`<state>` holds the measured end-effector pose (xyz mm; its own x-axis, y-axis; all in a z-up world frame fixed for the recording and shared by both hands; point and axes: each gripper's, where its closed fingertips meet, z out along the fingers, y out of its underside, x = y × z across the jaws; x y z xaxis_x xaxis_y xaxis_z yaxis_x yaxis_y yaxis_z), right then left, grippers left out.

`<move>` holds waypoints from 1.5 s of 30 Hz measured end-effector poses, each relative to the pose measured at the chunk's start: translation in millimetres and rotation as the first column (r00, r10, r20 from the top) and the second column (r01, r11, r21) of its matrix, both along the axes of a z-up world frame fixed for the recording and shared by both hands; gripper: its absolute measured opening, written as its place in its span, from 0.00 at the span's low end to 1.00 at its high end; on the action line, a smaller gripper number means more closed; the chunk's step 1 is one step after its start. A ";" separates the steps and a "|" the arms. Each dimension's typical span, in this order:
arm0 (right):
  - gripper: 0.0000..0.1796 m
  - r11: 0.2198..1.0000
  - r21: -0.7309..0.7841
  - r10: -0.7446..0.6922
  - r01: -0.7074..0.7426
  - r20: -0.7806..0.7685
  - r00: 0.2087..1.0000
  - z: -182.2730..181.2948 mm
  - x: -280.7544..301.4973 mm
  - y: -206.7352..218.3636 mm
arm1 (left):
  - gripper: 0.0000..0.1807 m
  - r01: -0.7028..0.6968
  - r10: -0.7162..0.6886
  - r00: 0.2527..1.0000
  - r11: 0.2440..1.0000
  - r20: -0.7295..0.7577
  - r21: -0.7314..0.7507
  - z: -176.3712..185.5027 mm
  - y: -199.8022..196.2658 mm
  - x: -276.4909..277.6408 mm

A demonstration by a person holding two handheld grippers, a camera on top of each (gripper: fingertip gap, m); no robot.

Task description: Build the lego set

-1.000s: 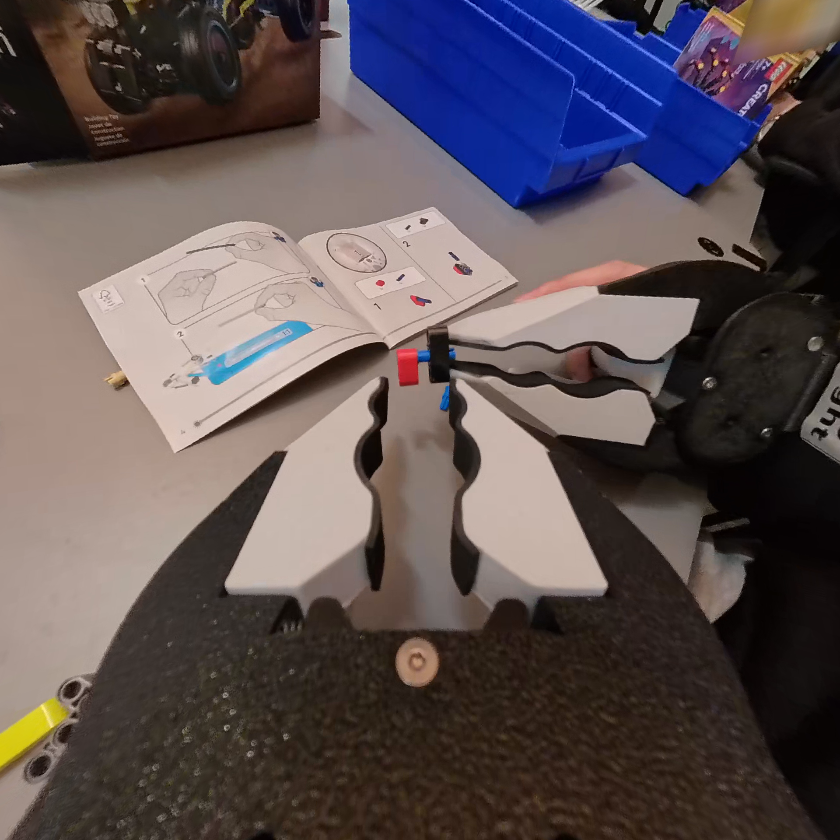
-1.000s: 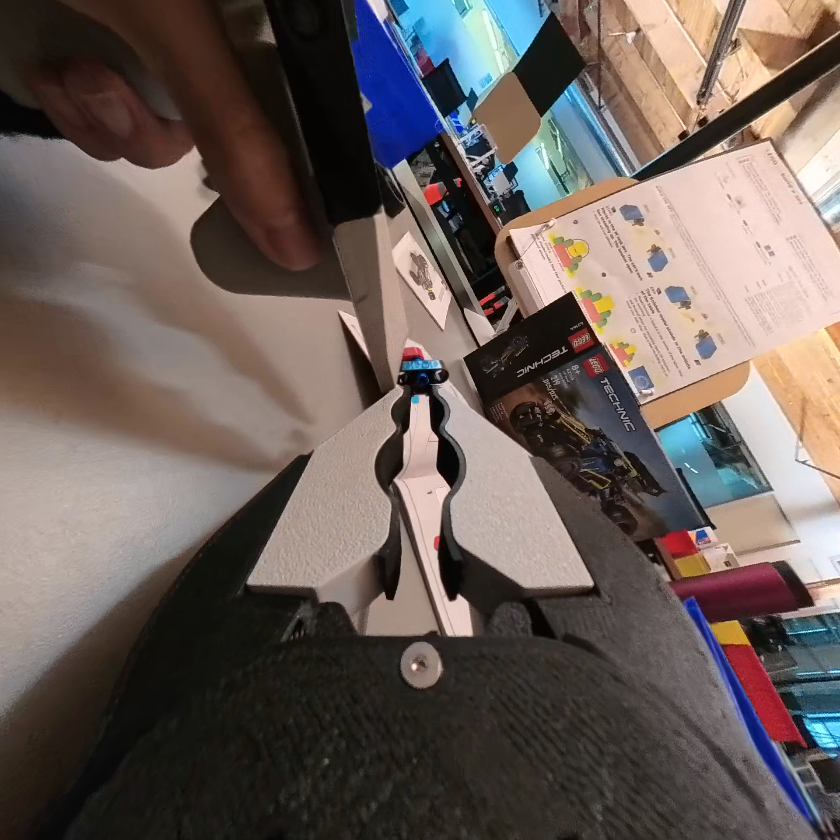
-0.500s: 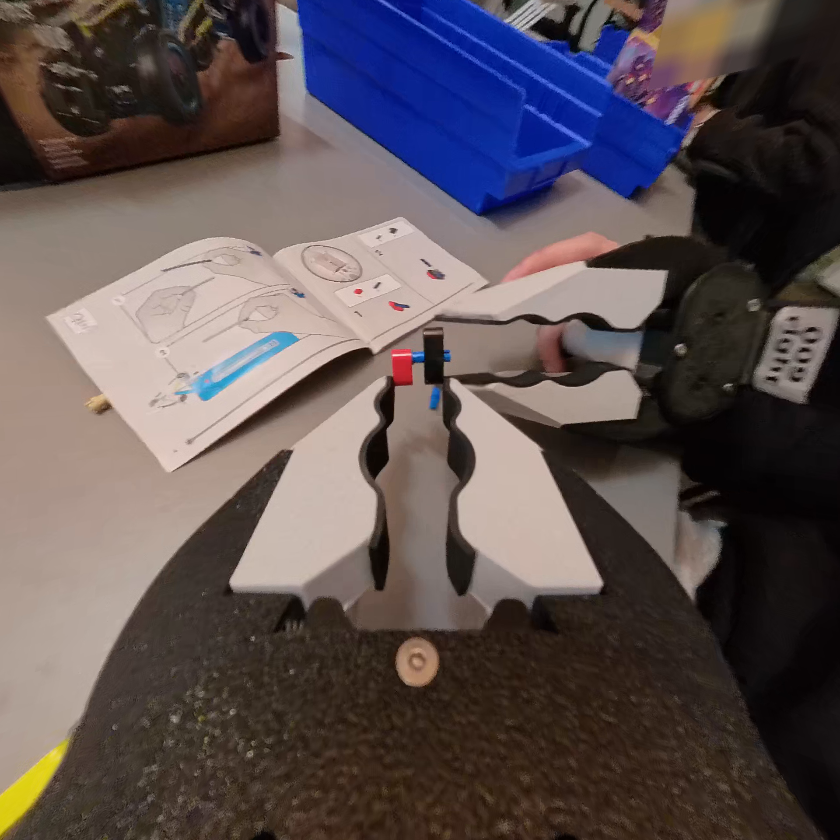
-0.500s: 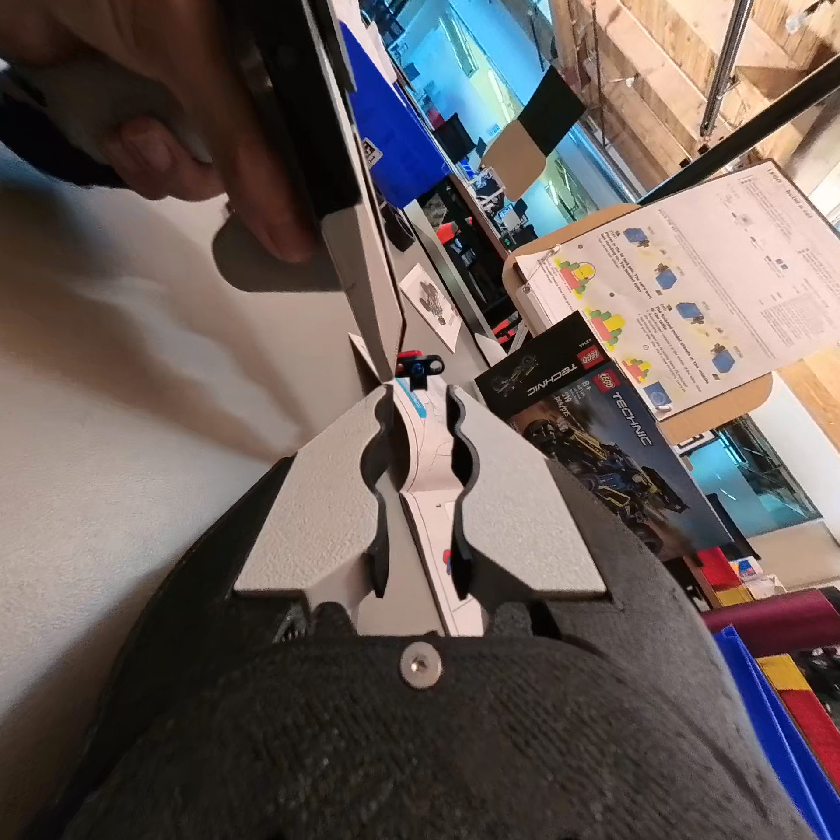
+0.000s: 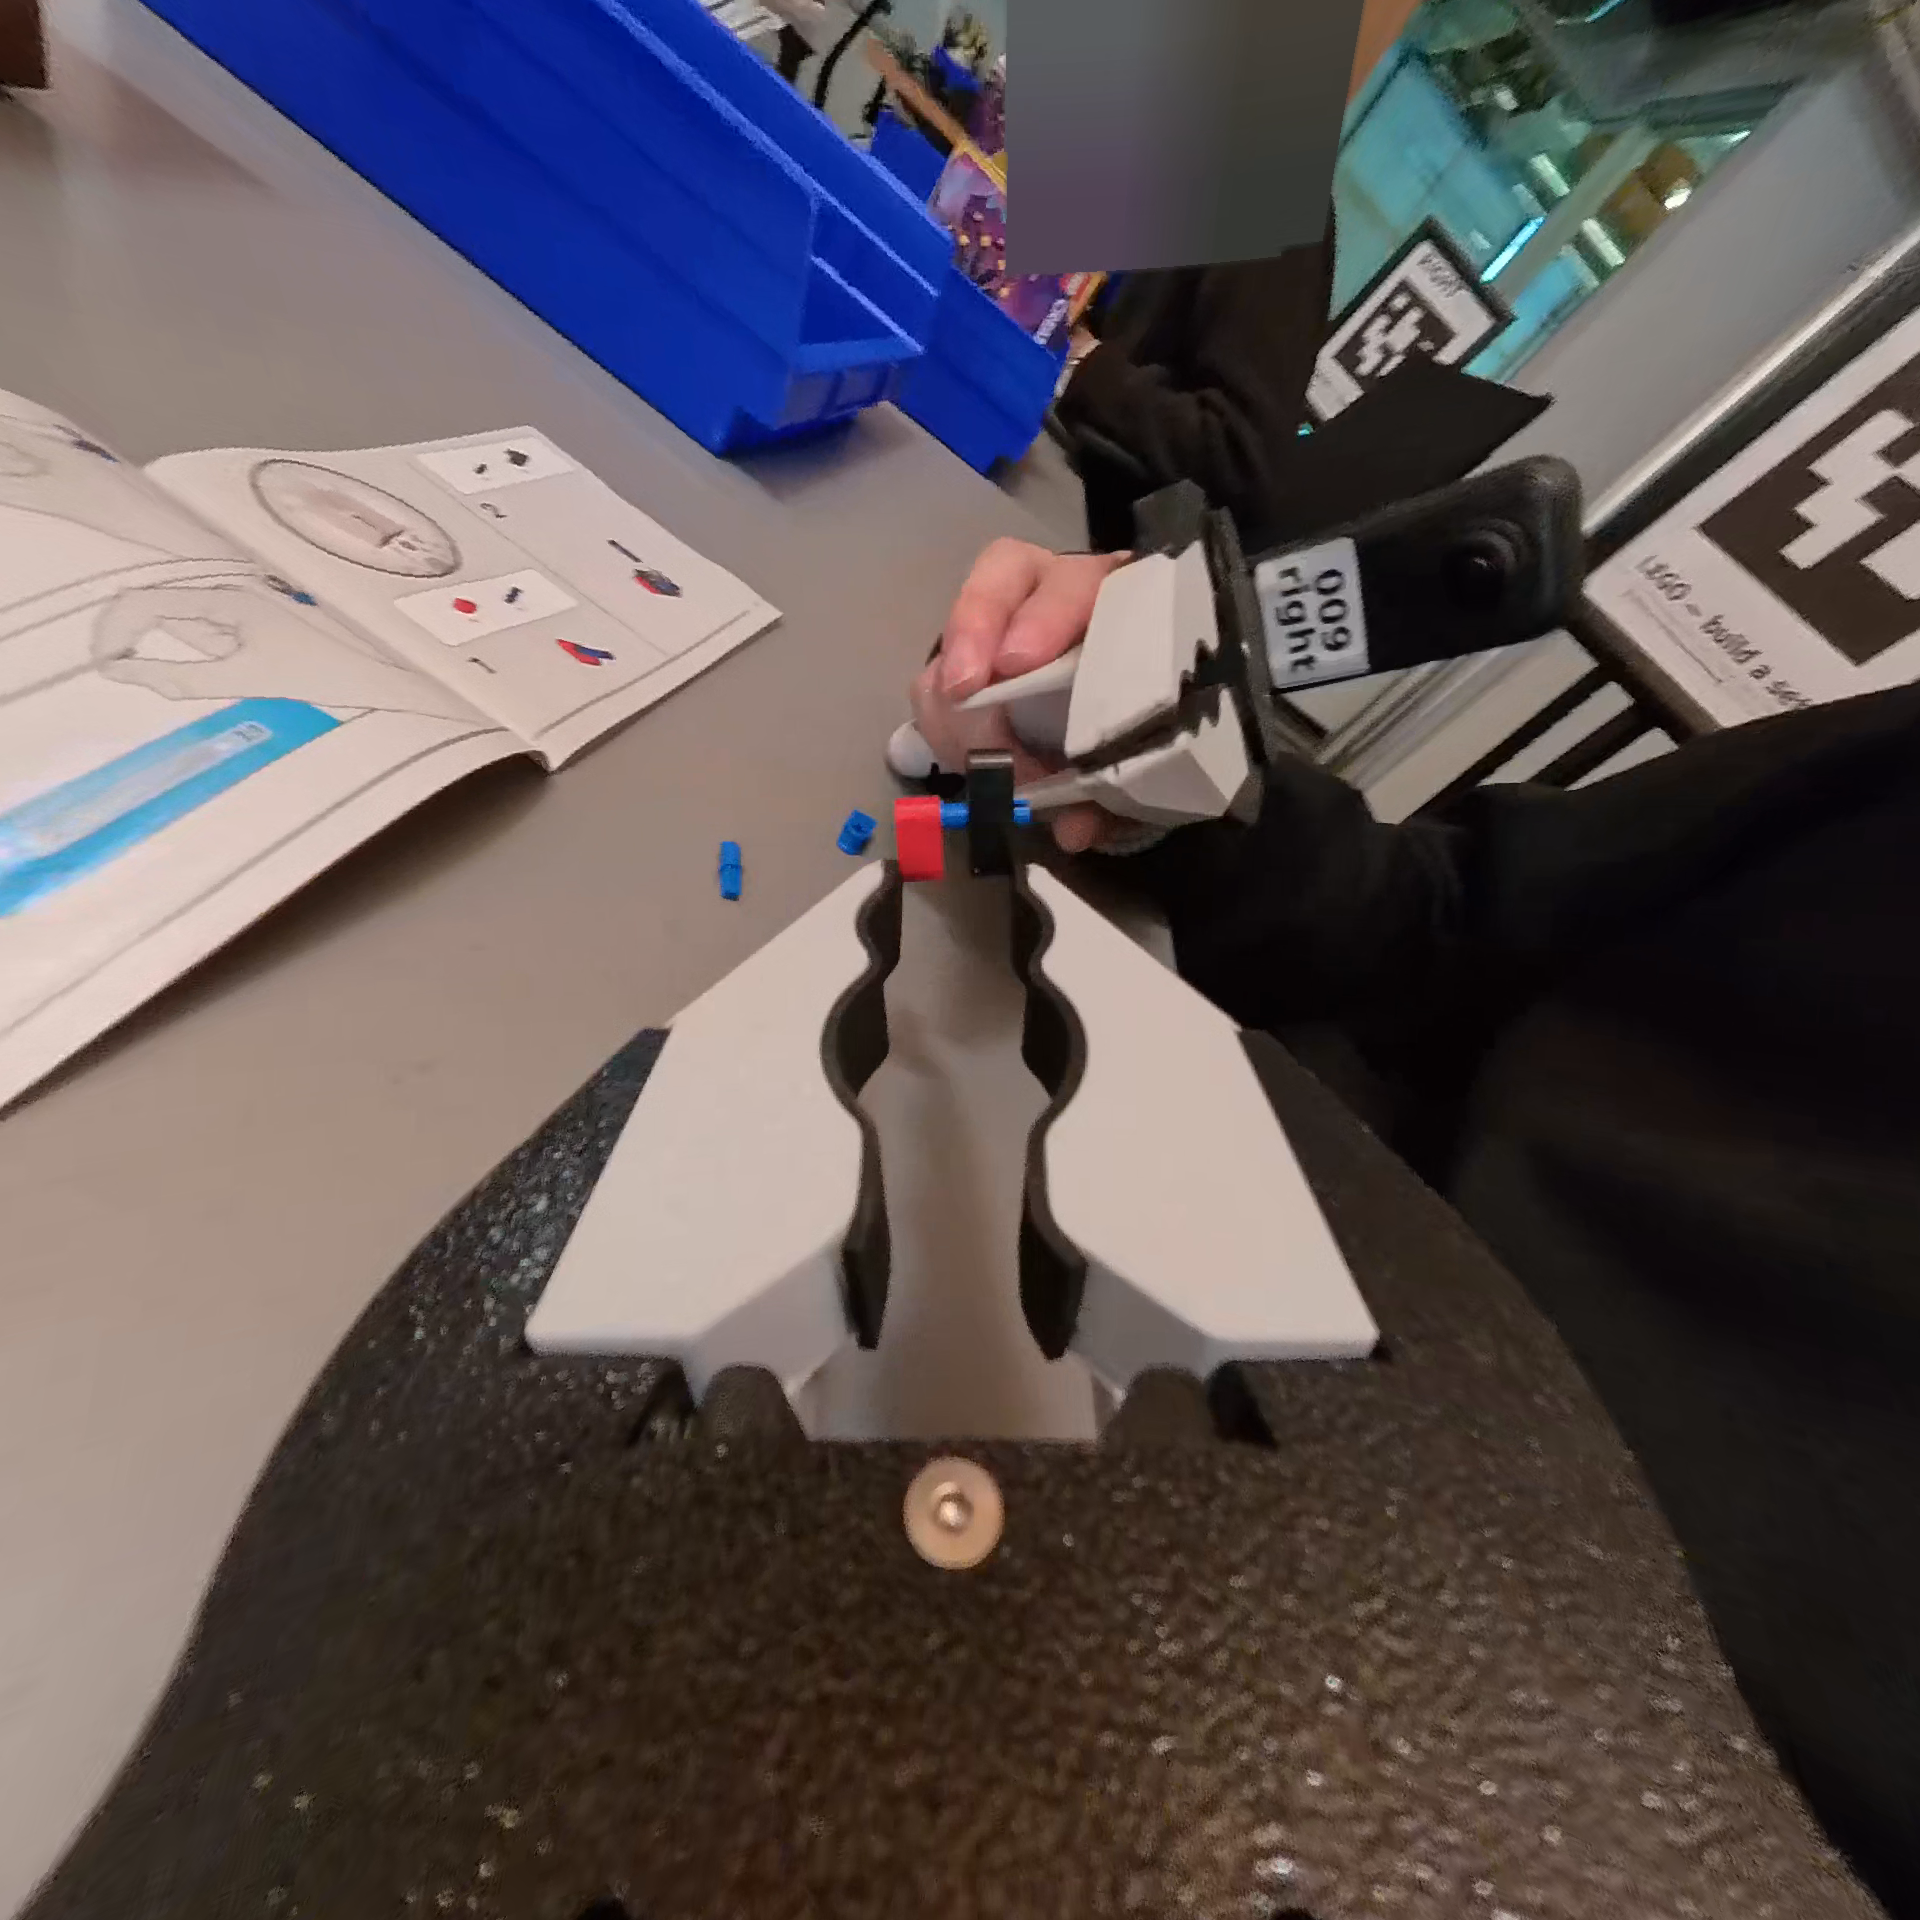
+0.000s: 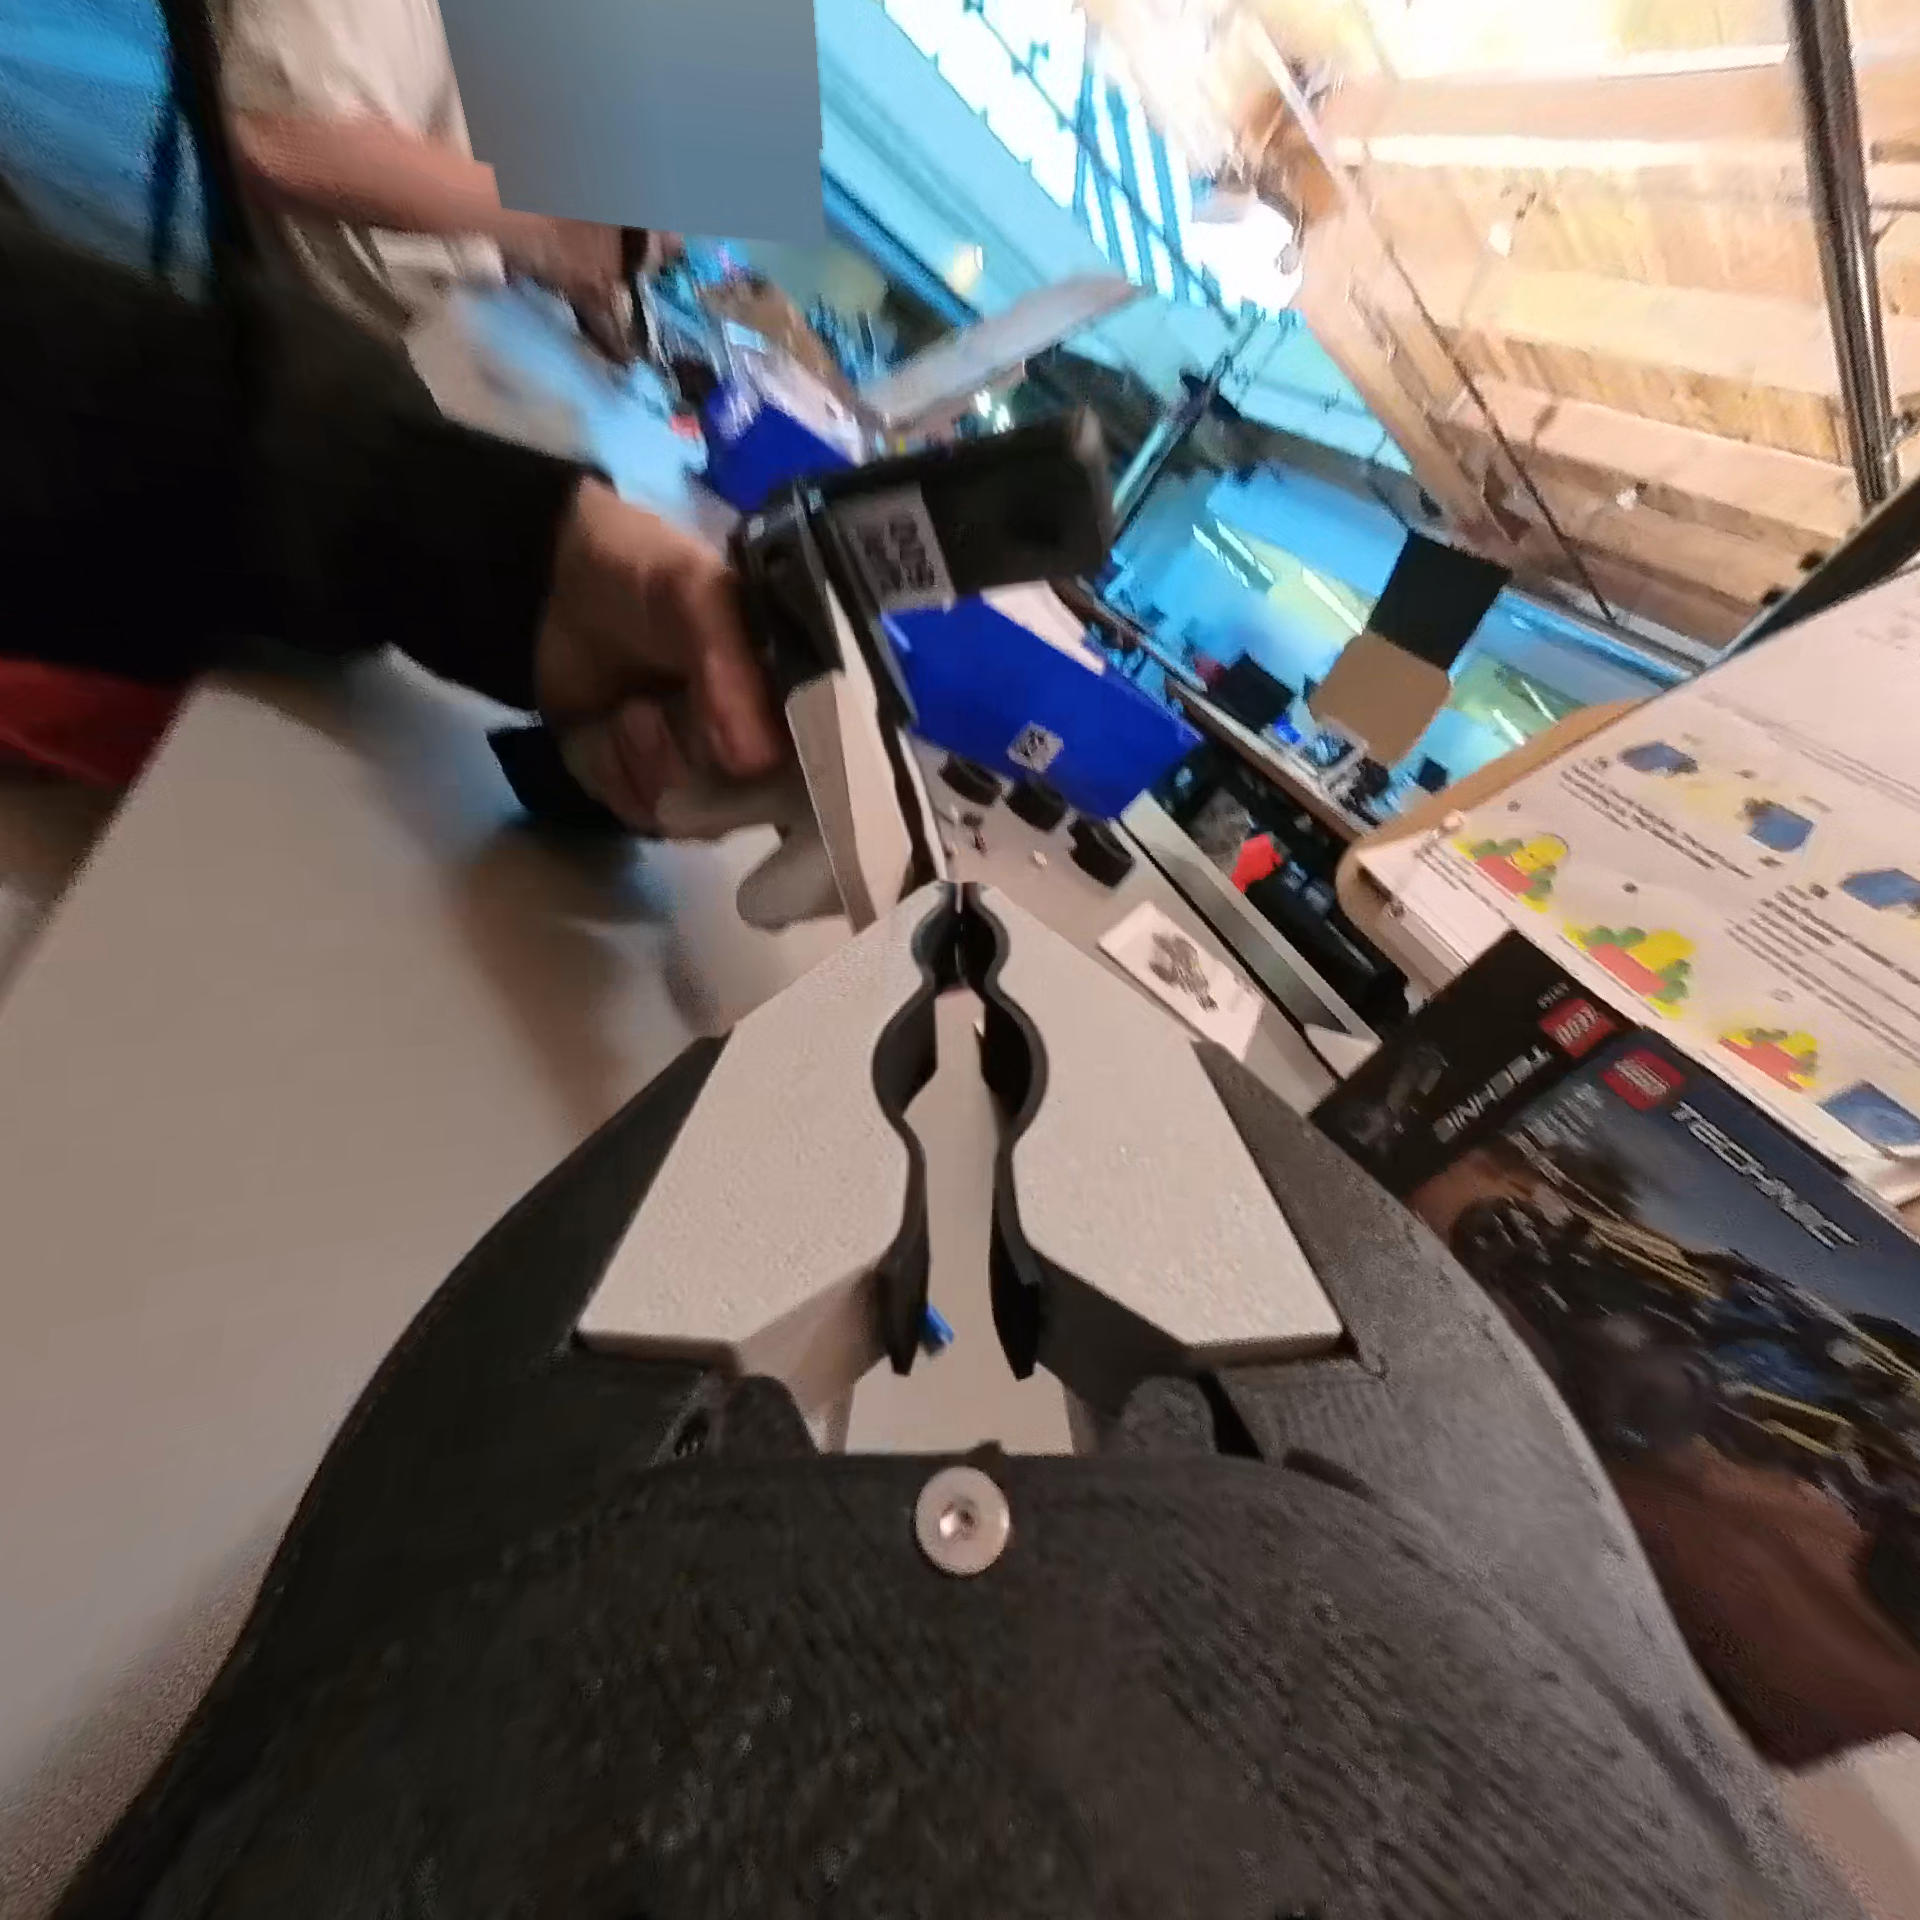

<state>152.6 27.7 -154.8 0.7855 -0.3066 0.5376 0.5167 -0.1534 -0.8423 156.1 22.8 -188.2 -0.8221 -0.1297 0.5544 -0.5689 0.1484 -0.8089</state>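
A small assembly of a red piece [image 5: 918,837] and a black piece [image 5: 989,821] joined by a blue pin sits crosswise between the tips of my left gripper [image 5: 953,873]. The left gripper is shut on it, red end at the left tip and black end at the right tip. My right gripper [image 5: 995,750] comes in from the right, its lower tip beside the pin's end. In the right wrist view the right gripper [image 6: 954,899] has its tips together and nothing shows between them. The assembly is hidden there, behind the tips. The left gripper's fingers [image 6: 842,790] reach those tips.
Two loose blue pins [image 5: 730,868] [image 5: 854,831] lie on the grey table [image 5: 312,1039]. The open instruction booklet [image 5: 312,644] is at the left, with blue bins [image 5: 623,208] behind it. The set's box [image 6: 1662,1195] and a printed sheet [image 6: 1714,831] stand at the right. A person's sleeve [image 5: 1455,935] is at the right. The grippers are tip to tip, or close to it.
The right gripper held the assembly, let go as the left gripper took it, and has now closed its tips. Both cameras have swung and tilted.
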 end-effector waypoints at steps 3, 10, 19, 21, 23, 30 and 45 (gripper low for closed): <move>0.00 0.999 -0.043 -0.013 0.013 -0.008 1.000 -6.0 3.0 2.5 | 0.10 0.019 -0.019 0.999 1.000 -0.029 -0.013 -1.1 -3.8 -3.0; 0.11 0.998 -0.049 -0.035 0.037 0.033 0.999 -7.1 4.4 -0.4 | 0.10 0.030 -0.031 0.999 0.999 -0.022 -0.038 4.0 1.5 -3.5; 0.03 0.993 -0.110 -0.028 0.032 0.034 0.999 -16.0 3.9 3.3 | 0.11 0.049 -0.051 0.998 0.998 -0.029 -0.050 6.3 0.9 -7.0; 0.03 0.993 -0.116 -0.031 0.035 0.042 0.999 -16.8 4.1 3.4 | 0.12 0.034 -0.034 0.999 0.999 -0.013 -0.031 7.5 -0.3 -6.3; 0.03 0.992 -0.121 -0.026 0.032 0.055 0.998 -17.6 2.7 4.2 | 0.13 0.034 -0.034 0.999 0.999 -0.003 -0.009 6.4 -2.4 -7.9; 0.03 0.987 -0.155 -0.027 0.041 0.095 0.995 -23.1 2.3 7.5 | 0.11 0.031 -0.029 0.999 0.999 -0.042 0.044 -3.9 -2.7 -7.5; 0.04 0.930 -0.336 -0.025 0.148 0.345 0.938 -44.2 -1.2 14.1 | 0.11 -0.053 -0.100 0.936 0.909 0.339 0.414 -27.9 8.6 -7.1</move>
<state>151.4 41.8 -199.0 0.5238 -0.1074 0.8451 0.7253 -0.4641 -0.5085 149.0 31.4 -216.1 -0.9558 -0.2606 0.1363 -0.2577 0.5192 -0.8148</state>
